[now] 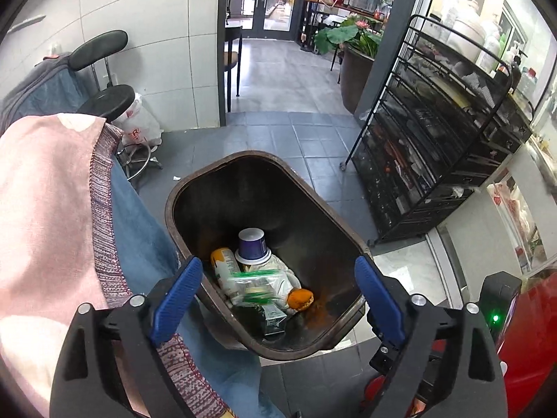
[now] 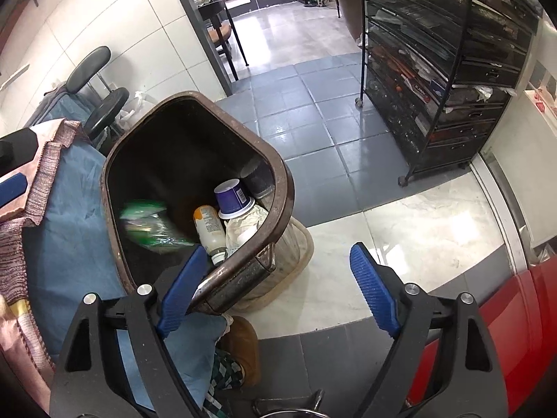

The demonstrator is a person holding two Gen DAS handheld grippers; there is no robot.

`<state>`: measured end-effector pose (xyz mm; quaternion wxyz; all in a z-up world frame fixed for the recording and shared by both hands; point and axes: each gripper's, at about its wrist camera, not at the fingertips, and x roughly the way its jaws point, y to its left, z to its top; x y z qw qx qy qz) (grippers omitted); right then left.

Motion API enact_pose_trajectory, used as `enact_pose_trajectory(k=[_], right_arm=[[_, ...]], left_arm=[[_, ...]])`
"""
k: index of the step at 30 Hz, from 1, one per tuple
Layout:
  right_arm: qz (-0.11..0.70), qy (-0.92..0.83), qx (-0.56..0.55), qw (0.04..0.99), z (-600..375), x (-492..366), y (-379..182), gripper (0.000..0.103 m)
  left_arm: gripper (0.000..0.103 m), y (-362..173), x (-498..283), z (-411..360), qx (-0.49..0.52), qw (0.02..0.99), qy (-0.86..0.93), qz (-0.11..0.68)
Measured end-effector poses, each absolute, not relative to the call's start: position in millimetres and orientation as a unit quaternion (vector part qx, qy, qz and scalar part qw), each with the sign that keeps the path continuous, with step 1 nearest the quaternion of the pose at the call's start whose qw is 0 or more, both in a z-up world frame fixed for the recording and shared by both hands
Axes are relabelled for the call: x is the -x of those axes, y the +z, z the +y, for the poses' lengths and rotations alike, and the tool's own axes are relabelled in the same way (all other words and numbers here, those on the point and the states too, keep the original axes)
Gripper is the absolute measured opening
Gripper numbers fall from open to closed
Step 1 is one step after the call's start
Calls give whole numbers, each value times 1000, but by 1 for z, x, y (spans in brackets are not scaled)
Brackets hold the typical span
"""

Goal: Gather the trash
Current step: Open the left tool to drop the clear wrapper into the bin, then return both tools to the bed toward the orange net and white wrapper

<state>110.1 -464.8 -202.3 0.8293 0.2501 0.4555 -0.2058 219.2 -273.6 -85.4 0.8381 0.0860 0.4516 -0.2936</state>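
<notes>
A brown trash bin (image 1: pixel 195 181) stands on the floor below both grippers; it also shows in the right wrist view (image 2: pixel 278 174). Inside lie a purple cup (image 1: pixel 252 244) (image 2: pixel 231 196), a yellow-white bottle (image 1: pixel 224 264) (image 2: pixel 209 228), crumpled paper (image 1: pixel 282 268), an orange piece (image 1: pixel 300 299) and a dark carton (image 1: pixel 273 320). A green-striped plastic bag (image 1: pixel 257 284) is blurred in mid-air inside the bin, seen also in the right wrist view (image 2: pixel 148 224). My left gripper (image 1: pixel 276 301) is open and empty above the bin. My right gripper (image 2: pixel 278 287) is open and empty over the bin's near rim.
A table with blue and pink cloth (image 1: pixel 52 209) is to the left of the bin. A black wire shelf cart (image 1: pixel 435 132) (image 2: pixel 445 69) stands to the right. A black stool (image 1: pixel 108 102) and a white plastic bag (image 1: pixel 141 127) stand by the tiled wall. A red object (image 2: pixel 504 313) lies at lower right.
</notes>
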Motion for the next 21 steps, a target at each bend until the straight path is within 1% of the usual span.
enact_pose_trajectory(k=[4,6,9,13,16,21], right_arm=[[449,-207,-249,833,-465,-108,-193,84],[444,-205,-248,836,-462,-107,-186,84],[433,-197,-243,845,-457,-108,-173,84],[412,-173,-230,865,-441,-111,-148,84],[389,-138,-214,885,-423,-115,-124,84],[360,-84,-186,910,-384,-122,-88,84]], left_arm=[[92,-75,-214,-269,-83,843,-299,439],[96,-66,-209,-264,-78,847,-303,430],[97,-50,-199,-253,-75,854,-304,417],[97,-27,-180,-234,-75,867,-305,387],[97,-16,-166,-216,-84,877,-295,370],[97,-2,-149,-174,-70,894,-274,347]])
